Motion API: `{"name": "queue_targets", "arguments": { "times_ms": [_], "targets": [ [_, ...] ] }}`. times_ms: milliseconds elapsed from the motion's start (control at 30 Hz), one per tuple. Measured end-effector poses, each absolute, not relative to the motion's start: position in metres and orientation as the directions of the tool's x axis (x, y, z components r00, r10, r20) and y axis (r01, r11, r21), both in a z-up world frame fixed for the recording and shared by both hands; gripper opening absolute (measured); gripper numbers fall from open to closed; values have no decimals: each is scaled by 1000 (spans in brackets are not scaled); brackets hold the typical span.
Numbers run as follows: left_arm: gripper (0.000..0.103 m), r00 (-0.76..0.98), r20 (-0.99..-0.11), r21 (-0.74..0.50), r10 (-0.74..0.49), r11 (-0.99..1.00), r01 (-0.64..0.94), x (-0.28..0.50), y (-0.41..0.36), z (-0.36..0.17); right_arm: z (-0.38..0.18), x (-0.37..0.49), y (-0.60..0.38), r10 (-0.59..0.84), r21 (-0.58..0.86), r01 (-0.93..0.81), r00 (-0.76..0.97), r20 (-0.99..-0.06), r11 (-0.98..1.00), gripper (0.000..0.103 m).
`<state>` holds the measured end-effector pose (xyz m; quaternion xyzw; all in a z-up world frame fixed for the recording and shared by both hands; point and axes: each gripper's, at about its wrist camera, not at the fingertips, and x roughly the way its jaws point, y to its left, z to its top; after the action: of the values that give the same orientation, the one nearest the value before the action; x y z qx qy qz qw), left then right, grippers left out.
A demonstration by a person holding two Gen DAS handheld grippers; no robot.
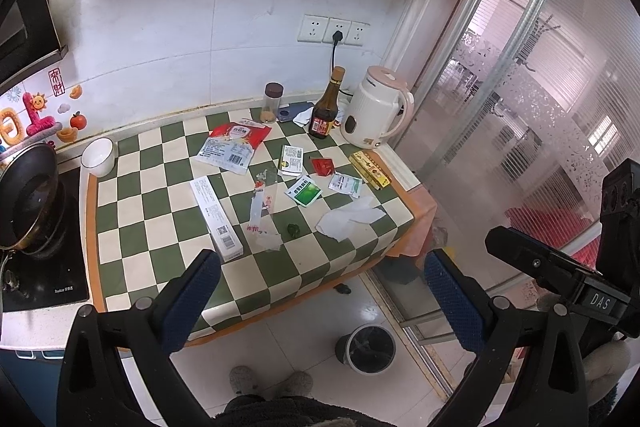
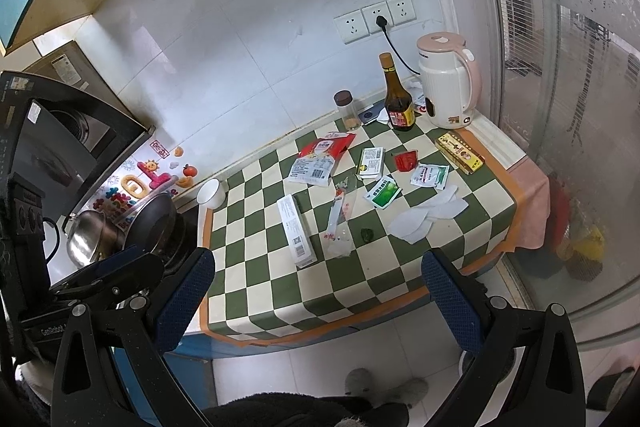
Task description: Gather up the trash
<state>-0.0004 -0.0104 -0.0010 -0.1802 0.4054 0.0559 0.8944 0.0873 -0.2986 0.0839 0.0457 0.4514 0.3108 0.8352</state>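
Observation:
Litter lies across the green-and-cream checked tablecloth (image 1: 132,223) (image 2: 256,283): a long white box (image 1: 215,217) (image 2: 297,229), a clear torn wrapper (image 1: 262,207) (image 2: 340,217), a red-and-white packet (image 1: 234,145) (image 2: 320,157), green sachets (image 1: 303,191) (image 2: 382,191), a red sachet (image 1: 322,166) (image 2: 406,159), white tissue (image 1: 348,219) (image 2: 426,215) and a yellow box (image 1: 369,169) (image 2: 459,151). A grey bin (image 1: 366,347) stands on the floor below the table's front edge. My left gripper (image 1: 320,303) and right gripper (image 2: 318,301) both hang open above the front edge, holding nothing.
At the back stand a white kettle (image 1: 378,109) (image 2: 448,81), a dark sauce bottle (image 1: 325,107) (image 2: 398,95) and a small jar (image 1: 273,103) (image 2: 347,111). A white bowl (image 1: 98,157) (image 2: 211,193) sits left. Pans (image 1: 32,199) (image 2: 152,223) crowd the hob. A glass door (image 1: 520,107) is right.

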Motion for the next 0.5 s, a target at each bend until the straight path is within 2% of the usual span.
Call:
{"name": "queue_targets", "arguments": {
  "times_ms": [500],
  "targets": [
    [103, 664, -746, -274, -43, 929, -248, 0, -10, 0, 84, 86, -296, 568, 363, -483, 394, -723, 797, 103]
  ]
}}
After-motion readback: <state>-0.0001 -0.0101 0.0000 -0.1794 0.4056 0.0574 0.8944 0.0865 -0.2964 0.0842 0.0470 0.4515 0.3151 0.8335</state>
